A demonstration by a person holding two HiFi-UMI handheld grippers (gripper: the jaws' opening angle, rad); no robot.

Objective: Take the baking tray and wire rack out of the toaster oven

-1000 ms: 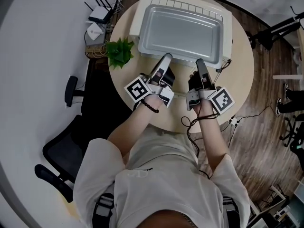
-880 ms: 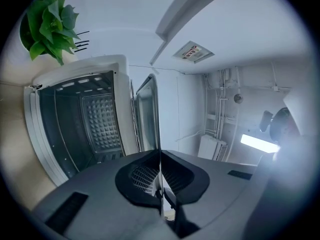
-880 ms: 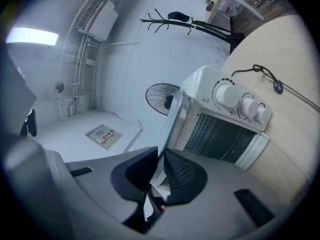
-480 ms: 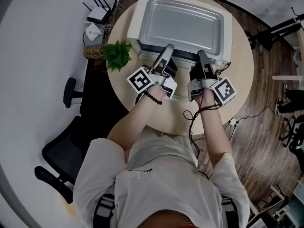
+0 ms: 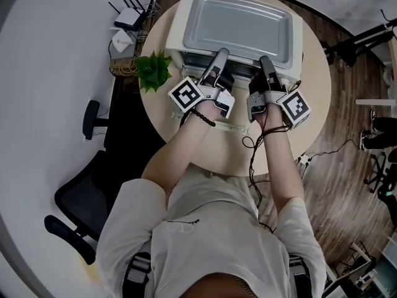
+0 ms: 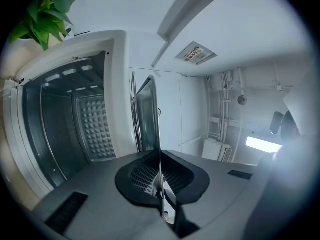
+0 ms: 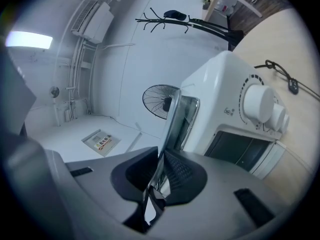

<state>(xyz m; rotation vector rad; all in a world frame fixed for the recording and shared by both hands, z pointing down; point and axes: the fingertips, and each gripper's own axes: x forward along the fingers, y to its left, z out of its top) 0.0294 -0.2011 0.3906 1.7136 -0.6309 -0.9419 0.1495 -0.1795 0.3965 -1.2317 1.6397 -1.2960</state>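
Plant (image 5: 154, 69) just left of toaster oven (image 5: 175, 30)

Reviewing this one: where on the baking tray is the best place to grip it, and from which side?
Grip the thin lip along the baking tray's near long edge, coming from the person's side. The lip sticks out flat, so jaws can close over and under it. The left hand-held gripper and right hand-held gripper are shut on it there, spaced apart, which should balance the wide tray.

Pale T-shirt (image 5: 211, 228), black bead bracelet (image 5: 201, 118), black cable (image 5: 251, 160)
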